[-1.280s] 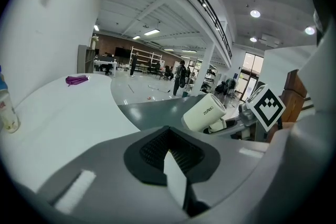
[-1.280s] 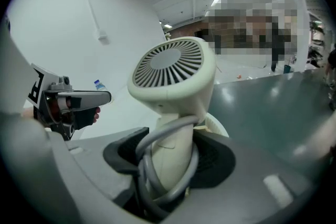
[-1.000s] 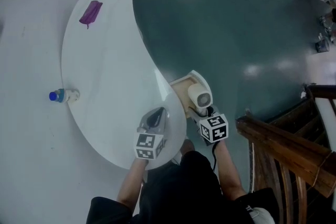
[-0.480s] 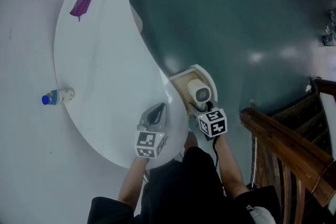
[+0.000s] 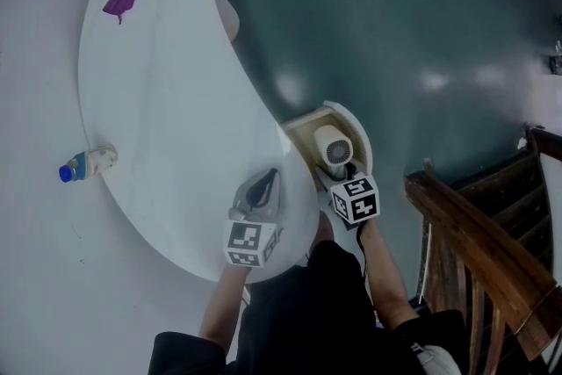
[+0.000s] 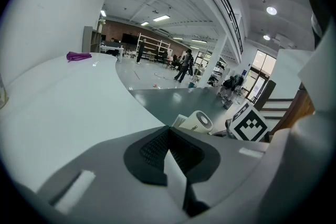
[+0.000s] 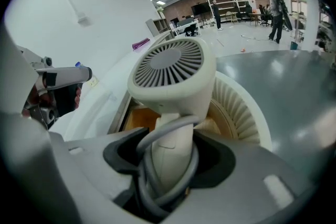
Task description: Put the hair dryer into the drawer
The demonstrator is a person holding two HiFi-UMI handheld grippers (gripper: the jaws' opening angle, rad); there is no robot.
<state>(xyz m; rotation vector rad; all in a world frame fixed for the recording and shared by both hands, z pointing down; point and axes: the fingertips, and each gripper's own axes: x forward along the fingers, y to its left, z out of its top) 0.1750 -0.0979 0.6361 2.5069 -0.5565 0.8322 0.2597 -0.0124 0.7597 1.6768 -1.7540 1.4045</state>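
No word, brand or number could be read anywhere. The cube (image 5: 250, 243) on the left gripper (image 5: 262, 189) and the cube (image 5: 356, 199) on the right gripper (image 5: 341, 178) bore only black-and-white square markers, patterns rather than letters. A short line of dark print stood on the hair dryer (image 6: 198, 121) body, too small to make out. The label of the bottle (image 5: 86, 164) on the worktop (image 5: 167, 83) was likewise illegible.

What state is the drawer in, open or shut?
Open: the drawer juts out past the table edge, its wooden inside exposed beneath the hair dryer in the right gripper.
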